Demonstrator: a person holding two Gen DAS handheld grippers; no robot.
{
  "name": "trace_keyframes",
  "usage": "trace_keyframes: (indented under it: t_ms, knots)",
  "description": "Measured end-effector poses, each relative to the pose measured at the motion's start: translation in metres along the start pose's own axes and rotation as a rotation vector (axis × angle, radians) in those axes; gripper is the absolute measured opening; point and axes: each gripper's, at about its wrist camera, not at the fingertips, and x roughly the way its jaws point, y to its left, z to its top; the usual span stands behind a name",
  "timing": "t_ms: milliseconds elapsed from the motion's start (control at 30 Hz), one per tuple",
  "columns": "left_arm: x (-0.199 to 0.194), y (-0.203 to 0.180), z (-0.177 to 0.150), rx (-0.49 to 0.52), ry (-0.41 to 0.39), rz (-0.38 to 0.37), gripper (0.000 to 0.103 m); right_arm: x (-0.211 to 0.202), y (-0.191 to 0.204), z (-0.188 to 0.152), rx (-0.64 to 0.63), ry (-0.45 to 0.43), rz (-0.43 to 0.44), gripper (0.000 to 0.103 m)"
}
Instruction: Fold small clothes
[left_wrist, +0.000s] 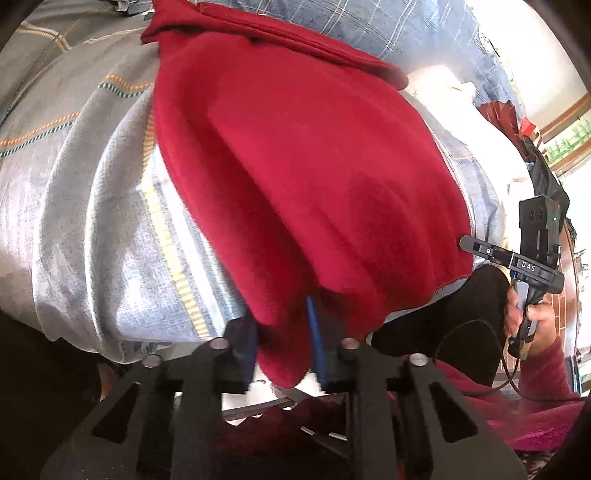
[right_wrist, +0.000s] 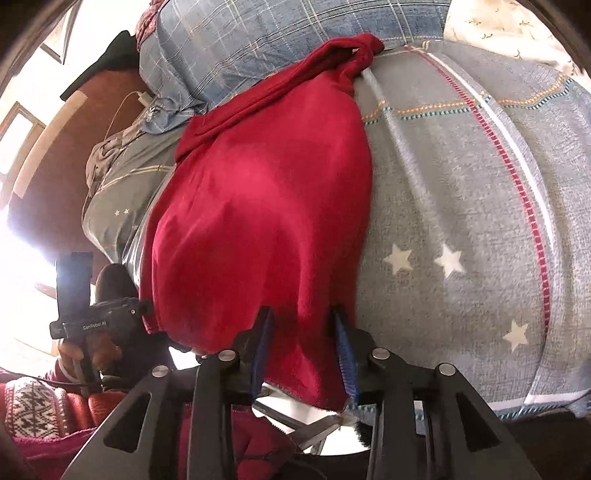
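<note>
A red garment (left_wrist: 306, 184) lies stretched across a grey patterned bedspread (left_wrist: 74, 221); it also shows in the right wrist view (right_wrist: 258, 206). My left gripper (left_wrist: 284, 354) is shut on the garment's near hem at one corner. My right gripper (right_wrist: 301, 350) is shut on the near hem at the other corner, the cloth bunched between its blue pads (right_wrist: 343, 350). Each view shows the other gripper at its edge, held in a hand: the right one (left_wrist: 532, 258), the left one (right_wrist: 85, 321). The far end of the garment is bunched near a blue plaid pillow (right_wrist: 258, 48).
The bedspread (right_wrist: 461, 221) with stars and stripes spreads to the right. The blue plaid pillow (left_wrist: 369, 29) lies at the far end. A black cloth (left_wrist: 461, 314) sits by the bed's near edge. A cable (left_wrist: 509, 369) trails from the right gripper. Windows are bright at both sides.
</note>
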Motion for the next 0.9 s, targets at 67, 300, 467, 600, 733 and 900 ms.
trace_keyframes:
  t_ms: [67,300,467,600,733,900]
  knots:
    - [-0.002,0.004,-0.001,-0.004,0.001,0.0,0.011,-0.001,-0.004,0.002,0.025,0.005,0.013,0.039]
    - [-0.01,0.005,-0.001,0.017,-0.005,-0.024,0.006,0.0,0.008,0.004,-0.036,-0.002,-0.013,0.005]
    - [-0.052,0.001,0.016,0.066,-0.105,-0.097,0.005,-0.03,0.014,0.024,0.031,-0.143,0.157,0.005]
    - [-0.086,0.009,0.039,0.052,-0.225,-0.137,0.006,-0.043,0.018,0.052,0.07,-0.238,0.243,0.005]
    - [-0.098,0.022,0.062,0.014,-0.297,-0.142,0.006,-0.045,0.021,0.084,0.086,-0.304,0.266,0.005]
    - [-0.099,0.028,0.099,0.007,-0.375,-0.105,0.006,-0.032,0.032,0.129,0.076,-0.357,0.269,0.005]
